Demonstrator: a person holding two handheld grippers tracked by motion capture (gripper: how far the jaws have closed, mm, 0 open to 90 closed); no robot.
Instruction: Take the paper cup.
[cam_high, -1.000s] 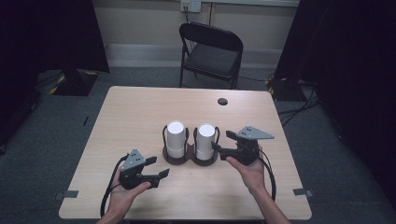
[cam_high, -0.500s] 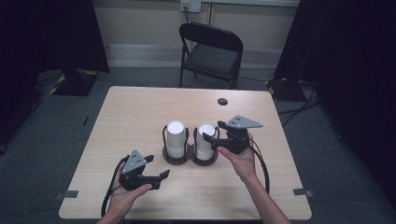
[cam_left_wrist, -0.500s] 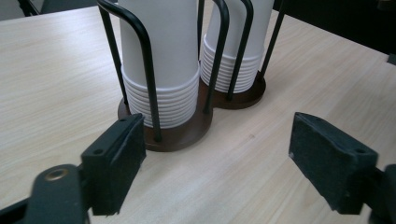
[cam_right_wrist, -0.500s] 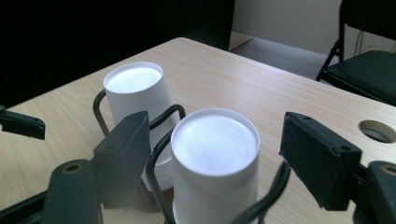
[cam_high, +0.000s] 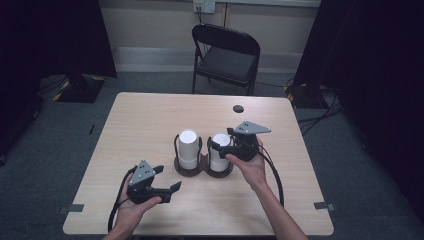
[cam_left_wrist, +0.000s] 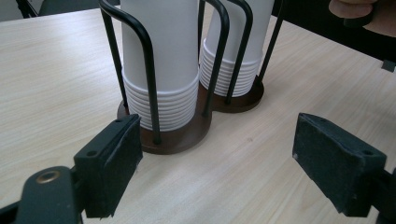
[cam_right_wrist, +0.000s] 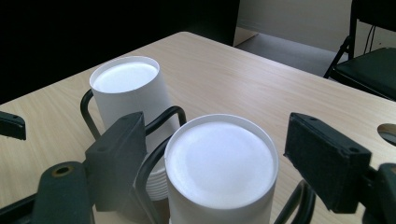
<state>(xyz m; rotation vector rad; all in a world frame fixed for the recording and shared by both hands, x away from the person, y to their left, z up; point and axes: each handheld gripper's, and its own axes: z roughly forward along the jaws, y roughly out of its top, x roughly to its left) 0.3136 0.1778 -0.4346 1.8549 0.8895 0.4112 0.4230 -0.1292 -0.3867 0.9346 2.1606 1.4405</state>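
Straddling the top of the right cup stack (cam_high: 220, 150) near the tabletop's middle, the right gripper (cam_high: 223, 142) is seen with jaws just opening, pads clear; the left gripper (cam_high: 167, 179), by the near edge, is spread wide, holding nothing.

The right claw (cam_high: 220, 146) was out to the right of the two stacks of white cups a second ago. It has slid left across the table (cam_high: 150, 120) and now sits at the top of the right cup stack (cam_high: 220, 150). Its jaws have just been opening, and the top of that stack now stands between them. The left claw (cam_high: 167, 179) has opened its jaws wider too, with nothing between them.
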